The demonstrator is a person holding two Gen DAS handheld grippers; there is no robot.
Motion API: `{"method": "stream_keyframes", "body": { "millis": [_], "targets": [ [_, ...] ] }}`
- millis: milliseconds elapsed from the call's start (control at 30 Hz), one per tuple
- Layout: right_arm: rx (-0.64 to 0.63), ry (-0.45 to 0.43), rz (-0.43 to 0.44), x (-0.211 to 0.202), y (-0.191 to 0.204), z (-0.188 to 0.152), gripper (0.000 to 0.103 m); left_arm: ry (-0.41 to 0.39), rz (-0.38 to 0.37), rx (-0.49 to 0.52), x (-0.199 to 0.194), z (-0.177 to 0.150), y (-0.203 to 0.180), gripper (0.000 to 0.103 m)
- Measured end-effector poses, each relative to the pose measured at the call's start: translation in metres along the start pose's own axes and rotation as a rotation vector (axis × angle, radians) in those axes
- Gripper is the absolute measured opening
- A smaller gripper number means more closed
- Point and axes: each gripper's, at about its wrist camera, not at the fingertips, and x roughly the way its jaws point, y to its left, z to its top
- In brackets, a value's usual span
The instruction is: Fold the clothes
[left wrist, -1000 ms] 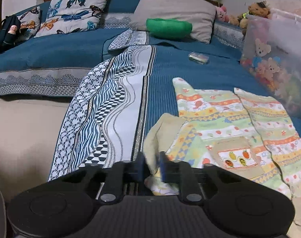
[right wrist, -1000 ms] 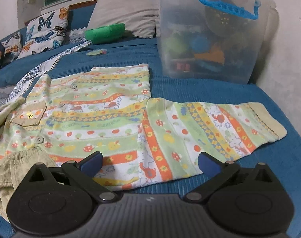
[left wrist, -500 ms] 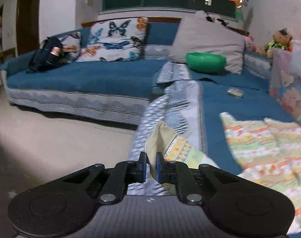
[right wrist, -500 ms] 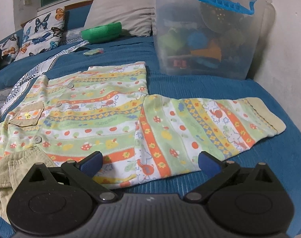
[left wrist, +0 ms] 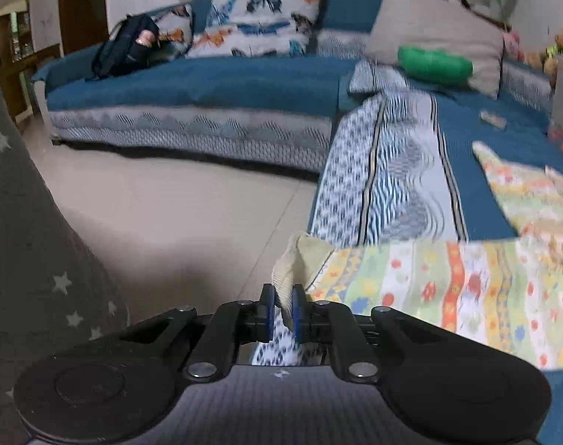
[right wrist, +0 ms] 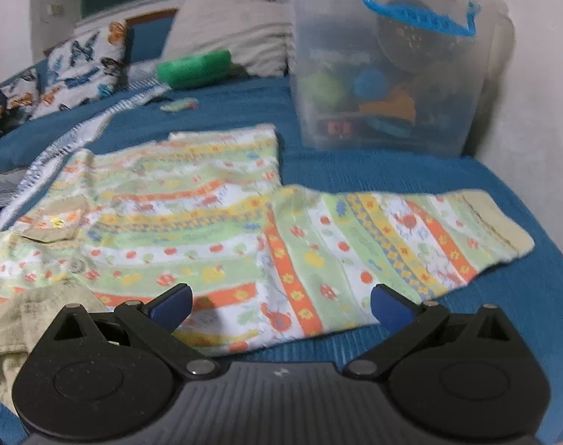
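Shirt [right wrist: 192,222] lies flat on the blue sofa [right wrist: 392,170], soft and limp, best taken by cuffs; left gripper [left wrist: 280,309], jaws easing open, pinches the beige cuff [left wrist: 300,259]; right gripper [right wrist: 279,302] spread, empty.

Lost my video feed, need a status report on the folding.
Left gripper pinching beige sleeve cuff, jaws opening slightly. Right gripper open, empty, above the striped green-orange child's shirt spread on blue sofa cover. Clear plastic toy bin behind the shirt, apart.
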Motion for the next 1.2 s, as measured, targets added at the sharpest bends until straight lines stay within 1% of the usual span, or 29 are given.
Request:
{"method": "stream_keyframes", "body": {
  "millis": [33, 100, 233, 300, 367, 533, 600, 733, 867, 1000, 1167, 1200],
  "targets": [
    [-0.007, -0.018, 0.005, -0.002, 0.002, 0.001, 0.103, 0.011, 0.002, -0.001, 0.002, 0.001, 0.000, 0.015],
    [-0.021, -0.039, 0.016, -0.005, 0.004, 0.001, 0.103, 0.025, 0.016, 0.000, 0.003, 0.002, 0.001, 0.025],
    [-0.045, 0.001, 0.029, 0.001, 0.009, 0.000, 0.103, 0.045, 0.055, 0.014, 0.005, 0.004, 0.000, 0.035],
    [-0.052, -0.005, 0.027, 0.000, 0.011, 0.000, 0.103, 0.039, 0.073, 0.029, 0.003, 0.005, 0.000, 0.045],
    [-0.046, -0.015, 0.033, -0.002, 0.011, 0.000, 0.103, 0.031, 0.082, 0.039, 0.001, 0.005, -0.001, 0.048],
    [-0.046, -0.013, 0.042, -0.002, 0.011, 0.000, 0.103, 0.018, 0.074, 0.051, -0.006, 0.011, -0.006, 0.051],
    [-0.049, -0.010, 0.043, -0.002, 0.012, 0.000, 0.103, 0.003, 0.047, 0.054, -0.012, 0.014, -0.013, 0.051],
    [-0.056, 0.015, 0.038, 0.003, 0.015, -0.001, 0.103, -0.026, -0.055, 0.090, -0.022, 0.022, -0.042, 0.051],
    [-0.060, 0.027, 0.035, 0.005, 0.017, -0.002, 0.103, -0.031, -0.180, 0.145, -0.026, 0.026, -0.079, 0.049],
    [-0.057, 0.029, 0.042, 0.005, 0.016, -0.001, 0.103, -0.016, -0.295, 0.209, -0.025, 0.027, -0.122, 0.045],
    [-0.038, 0.037, 0.078, 0.008, 0.016, 0.009, 0.103, 0.001, -0.382, 0.307, -0.016, 0.033, -0.175, 0.042],
    [-0.051, 0.039, 0.079, 0.012, 0.018, 0.014, 0.103, 0.002, -0.388, 0.319, -0.014, 0.035, -0.183, 0.042]
  ]
}}
